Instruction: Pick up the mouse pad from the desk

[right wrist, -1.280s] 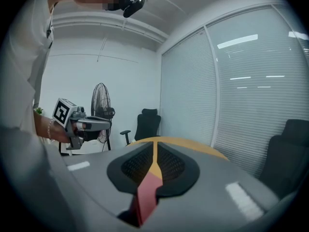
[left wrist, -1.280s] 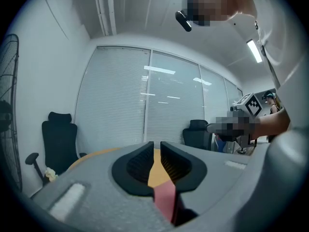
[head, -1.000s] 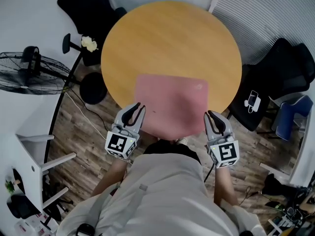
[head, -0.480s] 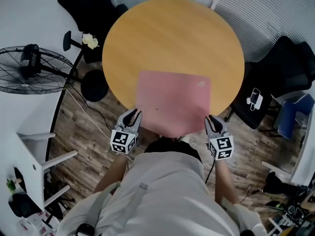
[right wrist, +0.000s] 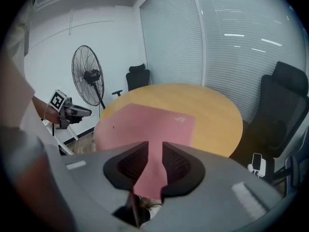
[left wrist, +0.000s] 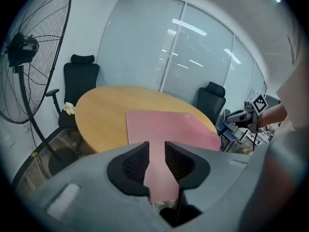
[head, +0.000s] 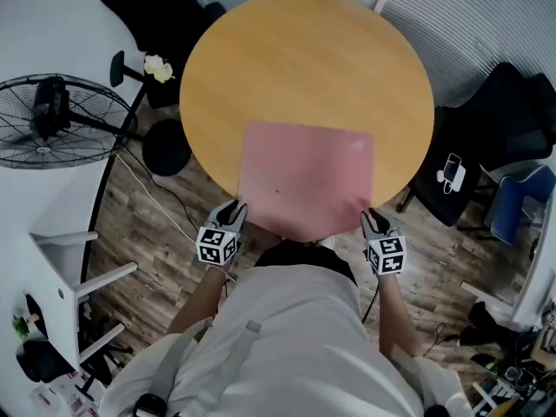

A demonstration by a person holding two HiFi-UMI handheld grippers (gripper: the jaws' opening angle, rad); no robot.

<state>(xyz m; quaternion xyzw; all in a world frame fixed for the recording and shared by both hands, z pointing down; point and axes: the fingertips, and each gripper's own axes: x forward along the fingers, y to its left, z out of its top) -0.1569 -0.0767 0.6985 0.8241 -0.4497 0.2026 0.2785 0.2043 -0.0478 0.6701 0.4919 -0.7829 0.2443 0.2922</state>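
The round tabletop (head: 295, 68) carries the pink mouse pad (head: 306, 181) on its near side. The pad's near edge is seen to overhang the rim towards the person. The rim is judged to be the first hazard. If the approach is made too low, it could be struck from below, and the overhanging edge could be pushed up and back instead of being caught.

The pad looks thin and limp, so a second risk is expected. If only one corner is clamped, or the two sides are raised unevenly, it may fold, sag or slide out across the smooth wood.

The left tongs (head: 231, 210) are held just beside the pad's near left corner and the right tongs (head: 372, 219) just beside its near right corner. In both gripper views the jaws are seen standing a little apart. They have just been opening, and nothing is pressed between them. Pink is seen through each gap, but it cannot be told whether the edge has entered. If the jaws are shut too early, they would be closed on air.

The pad lies flat. Its long axis is judged to run side to side across the person, turned slightly clockwise in the head view. A small mark (head: 352, 143) is seen at its far right corner.
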